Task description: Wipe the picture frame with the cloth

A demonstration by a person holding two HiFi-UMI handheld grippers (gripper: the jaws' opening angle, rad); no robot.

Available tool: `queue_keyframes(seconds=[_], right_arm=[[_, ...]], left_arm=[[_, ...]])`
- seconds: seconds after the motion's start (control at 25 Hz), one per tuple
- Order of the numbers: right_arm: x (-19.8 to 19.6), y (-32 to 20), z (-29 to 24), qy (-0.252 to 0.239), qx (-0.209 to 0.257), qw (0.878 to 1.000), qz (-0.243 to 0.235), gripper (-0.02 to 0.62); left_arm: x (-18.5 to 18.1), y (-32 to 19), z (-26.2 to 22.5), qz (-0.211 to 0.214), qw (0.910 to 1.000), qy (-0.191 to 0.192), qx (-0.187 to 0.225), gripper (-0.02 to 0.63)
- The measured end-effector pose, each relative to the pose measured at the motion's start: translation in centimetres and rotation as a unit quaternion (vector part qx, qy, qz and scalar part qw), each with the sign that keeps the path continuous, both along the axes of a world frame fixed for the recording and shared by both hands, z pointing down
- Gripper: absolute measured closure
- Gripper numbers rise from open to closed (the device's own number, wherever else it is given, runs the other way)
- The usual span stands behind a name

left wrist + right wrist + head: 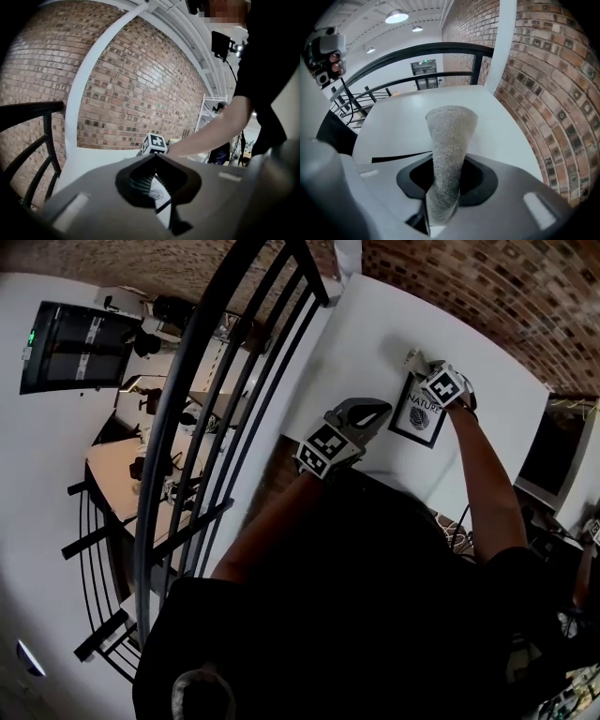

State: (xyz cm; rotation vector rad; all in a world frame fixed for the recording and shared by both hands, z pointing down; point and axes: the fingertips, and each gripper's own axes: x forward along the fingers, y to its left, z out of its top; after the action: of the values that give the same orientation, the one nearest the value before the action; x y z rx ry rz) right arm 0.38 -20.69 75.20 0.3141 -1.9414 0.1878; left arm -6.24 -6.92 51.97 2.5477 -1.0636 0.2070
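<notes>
Picture frame (417, 416) flat on the white desk (375, 324), set in from the edge that runs along the brick wall (469, 277). Right gripper (429, 371) at the frame's far edge, jaws clamped on a rolled grey cloth (450, 140) that sticks out forward past the tips, over bare desk toward the wall edge. Left gripper (373, 412) just beside the frame's left edge, jaws closed together with nothing between them; contact with the frame can't be made out.

Counted 1 picture frame (419, 413), 1 cloth (449, 150), 1 white table (375, 324), and 2 grippers: left gripper (378, 412), right gripper (445, 187).
</notes>
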Motion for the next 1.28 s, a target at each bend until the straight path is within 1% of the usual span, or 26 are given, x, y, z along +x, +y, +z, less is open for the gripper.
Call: queue_keyframes(seconds=[0.08, 0.2, 0.28, 0.36, 0.52, 0.72, 0.84, 1.0, 1.08, 1.2, 1.28], right_arm=[[-0.8, -0.2, 0.8, 0.009, -0.002, 1.0, 0.001, 0.482], [-2.9, 0.8, 0.4, 0.003, -0.008, 1.0, -0.008, 0.479], [-3.1, 1.2, 0.2, 0.005, -0.006, 1.0, -0.01, 0.479], [-3.1, 2.1, 0.1, 0.004, -0.016, 1.0, -0.014, 0.479], [-2.6, 4.9, 1.5, 0.006, -0.048, 0.999, -0.017, 0.479], [-3.5, 9.3, 0.1, -0.006, -0.082, 0.996, -0.021, 0.479], [-3.3, 11.2, 0.6, -0.005, -0.094, 0.995, -0.026, 0.479], [-3.8, 14.9, -0.1, -0.017, -0.132, 0.991, -0.03, 0.479], [-3.8, 16.1, -0.1, -0.024, -0.139, 0.99, -0.028, 0.479], [-3.2, 18.1, -0.1, -0.019, -0.158, 0.987, -0.03, 0.479], [-3.0, 20.1, -0.4, -0.02, -0.181, 0.983, -0.039, 0.479]], left_arm=[[-0.4, 0.6, 0.3, -0.008, 1.0, 0.001, -0.003, 0.606], [-1.2, 1.1, 0.9, -0.021, 0.9998, 0.0, -0.007, 0.606], [-1.5, 1.0, 1.1, -0.027, 0.9996, 0.0, -0.008, 0.606], [-1.6, 0.8, 1.1, -0.028, 0.9996, 0.0, -0.008, 0.606], [-1.4, 0.2, 1.2, -0.019, 0.9998, 0.002, -0.008, 0.606], [-0.7, -0.1, 1.6, -0.001, 0.9999, 0.001, -0.01, 0.606], [-0.2, 0.3, 1.8, 0.007, 0.9999, 0.001, -0.012, 0.606], [0.8, 1.0, 2.1, 0.024, 0.9996, 0.002, -0.013, 0.606], [1.2, 1.4, 2.3, 0.031, 0.9994, 0.0, -0.013, 0.606], [1.7, 1.6, 2.4, 0.038, 0.9992, -0.004, -0.011, 0.606], [1.9, 1.7, 2.2, 0.042, 0.9991, -0.005, -0.009, 0.606]])
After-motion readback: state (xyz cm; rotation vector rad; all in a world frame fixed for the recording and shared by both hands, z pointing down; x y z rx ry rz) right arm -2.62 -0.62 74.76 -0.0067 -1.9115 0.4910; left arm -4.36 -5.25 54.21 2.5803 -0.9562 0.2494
